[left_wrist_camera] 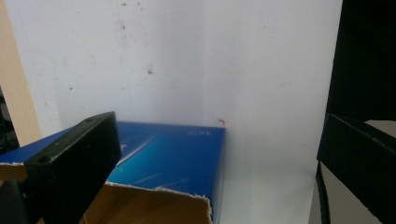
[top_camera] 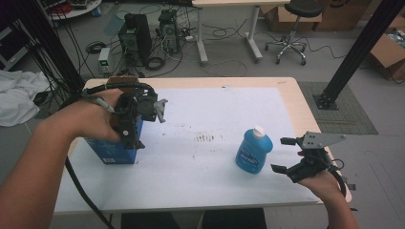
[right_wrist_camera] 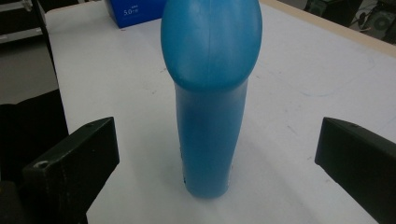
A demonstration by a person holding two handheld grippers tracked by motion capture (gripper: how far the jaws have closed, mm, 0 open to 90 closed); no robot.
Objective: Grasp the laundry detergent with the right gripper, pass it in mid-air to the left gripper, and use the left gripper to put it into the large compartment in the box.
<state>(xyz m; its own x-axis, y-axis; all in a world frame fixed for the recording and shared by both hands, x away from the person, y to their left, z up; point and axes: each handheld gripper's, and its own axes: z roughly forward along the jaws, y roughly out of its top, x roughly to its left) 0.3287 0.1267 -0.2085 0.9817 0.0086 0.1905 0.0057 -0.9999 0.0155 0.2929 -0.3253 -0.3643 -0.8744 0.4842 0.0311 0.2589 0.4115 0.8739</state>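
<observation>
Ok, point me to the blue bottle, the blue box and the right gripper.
blue bottle (top_camera: 253, 153), high view, middle of its body.
blue box (top_camera: 112, 150), high view, its front face.
right gripper (top_camera: 282, 154), high view, midway between its fingertips.

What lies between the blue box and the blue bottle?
Nothing but bare white table cover, faintly smudged, between the blue box and the blue bottle, as the high view shows.

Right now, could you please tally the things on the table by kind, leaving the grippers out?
Blue bottle with white cap: 1
Blue cardboard box, top open: 1
White sheet covering the table: 1
Total: 3
</observation>
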